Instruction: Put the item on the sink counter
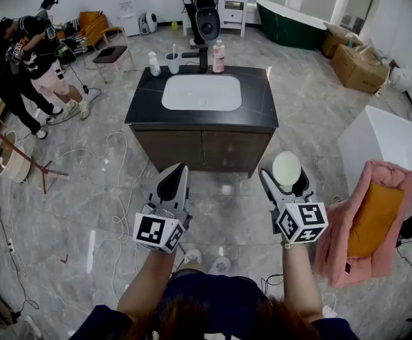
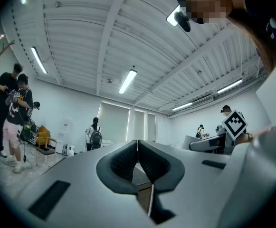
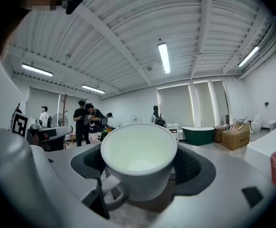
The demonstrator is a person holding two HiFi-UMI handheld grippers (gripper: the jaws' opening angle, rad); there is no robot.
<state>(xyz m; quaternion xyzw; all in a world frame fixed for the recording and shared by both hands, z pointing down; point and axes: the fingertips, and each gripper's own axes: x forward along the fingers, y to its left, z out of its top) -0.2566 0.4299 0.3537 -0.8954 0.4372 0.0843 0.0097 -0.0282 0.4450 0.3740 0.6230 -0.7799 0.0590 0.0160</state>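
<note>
My right gripper (image 1: 285, 174) is shut on a white mug (image 1: 286, 168), its pads pressed against the mug's two sides; the mug (image 3: 138, 160) fills the right gripper view, upright with its handle toward the lower left. My left gripper (image 1: 176, 178) is shut with nothing in it, the jaw tips touching in the left gripper view (image 2: 138, 146). Both are held above the floor, in front of the dark sink counter (image 1: 143, 106), which carries a white basin (image 1: 201, 93) and a black tap (image 1: 200, 52).
Along the counter's back edge stand a soap bottle (image 1: 153, 64), a cup (image 1: 173, 62) and a pink bottle (image 1: 218, 55). A pink coat (image 1: 365, 222) hangs at my right beside a white box (image 1: 383, 144). People (image 1: 21, 62) and cables occupy the left floor.
</note>
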